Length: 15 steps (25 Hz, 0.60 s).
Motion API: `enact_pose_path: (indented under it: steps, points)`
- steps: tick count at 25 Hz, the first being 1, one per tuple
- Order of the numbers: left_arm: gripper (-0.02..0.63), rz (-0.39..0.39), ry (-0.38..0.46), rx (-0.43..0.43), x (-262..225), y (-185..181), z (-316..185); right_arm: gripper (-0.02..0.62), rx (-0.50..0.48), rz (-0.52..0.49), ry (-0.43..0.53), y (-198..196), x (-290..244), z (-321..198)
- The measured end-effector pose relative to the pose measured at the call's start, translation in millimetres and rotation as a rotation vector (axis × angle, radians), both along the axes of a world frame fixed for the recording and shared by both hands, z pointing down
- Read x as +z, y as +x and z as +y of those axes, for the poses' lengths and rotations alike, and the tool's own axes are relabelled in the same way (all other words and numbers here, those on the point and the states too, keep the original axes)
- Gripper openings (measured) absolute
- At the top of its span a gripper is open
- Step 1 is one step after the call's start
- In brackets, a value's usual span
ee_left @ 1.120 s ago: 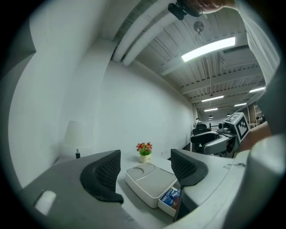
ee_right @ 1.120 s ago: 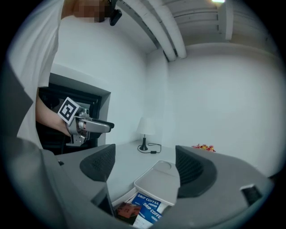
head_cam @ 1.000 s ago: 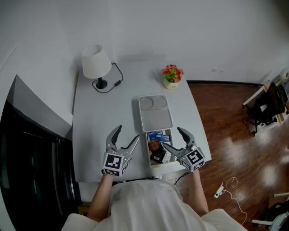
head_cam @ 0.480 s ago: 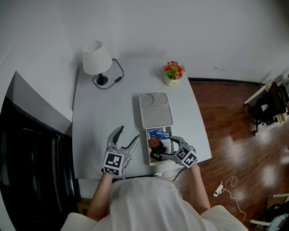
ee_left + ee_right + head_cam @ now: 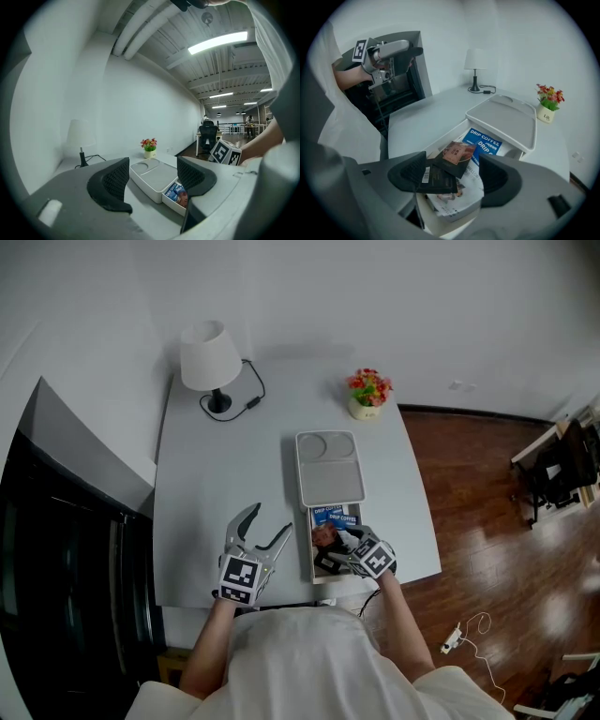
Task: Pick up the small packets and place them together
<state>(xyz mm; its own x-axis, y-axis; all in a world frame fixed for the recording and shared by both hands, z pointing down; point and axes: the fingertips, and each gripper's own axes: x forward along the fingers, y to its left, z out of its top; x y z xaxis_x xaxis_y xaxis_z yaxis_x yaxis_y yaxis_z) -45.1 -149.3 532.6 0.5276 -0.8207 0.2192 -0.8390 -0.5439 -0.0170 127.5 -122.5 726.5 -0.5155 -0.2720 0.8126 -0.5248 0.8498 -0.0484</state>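
Several small packets lie heaped in the open tray [image 5: 319, 570] of a white box: a black one [image 5: 436, 178], a brown one [image 5: 457, 154], a blue drip-coffee one [image 5: 483, 139] and a white one [image 5: 461, 199]. My right gripper [image 5: 454, 180] points steeply down into that tray [image 5: 440, 138]. Its jaws have just been closing, with the black packet between them against the left pad and the right pad clear of it. My left gripper [image 5: 265, 526] hovers over bare table left of the box, open and holding nothing, its jaws a little narrower than before.
The box's white lid [image 5: 329, 468] covers its far part. A white lamp [image 5: 208, 357] with a black cord stands at the table's far left and a small flower pot [image 5: 367, 395] at the far right. A dark cabinet [image 5: 66, 549] borders the table on the left.
My right gripper has dropped and tipped down into the open tray, over the packets, and its jaws have narrowed. The left gripper has sunk slightly.
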Motion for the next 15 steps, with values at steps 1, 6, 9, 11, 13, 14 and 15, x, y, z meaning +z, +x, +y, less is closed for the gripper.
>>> enact_pose_path:
  steps: [1, 6, 9, 11, 13, 14, 15]
  points:
    - [0.314, 0.001, -0.001, -0.003, 0, -1, 0, 0.348, 0.005, 0.014, -0.014, 0, 5, -2]
    - [0.314, 0.018, 0.001, -0.005, -4, -3, 2, 0.348, 0.05, 0.044, -0.068, -2, 21, -7]
    - [0.313, 0.021, 0.001, -0.007, -4, -4, 3, 0.347, 0.045, 0.076, -0.091, -3, 33, -9]
    - [0.314, 0.024, 0.001, -0.01, -4, -5, 3, 0.347, 0.035, 0.108, -0.093, -5, 38, -9]
    - [0.313, 0.027, 0.002, -0.01, -5, -4, 4, 0.258, 0.022, 0.153, -0.079, -2, 43, -9]
    - [0.313, 0.026, 0.0, -0.01, -4, -4, 5, 0.254, 0.021, 0.174, -0.072, 0, 44, -9]
    - [0.313, 0.024, -0.003, -0.012, -4, -4, 5, 0.253, 0.023, 0.188, -0.065, 2, 45, -9]
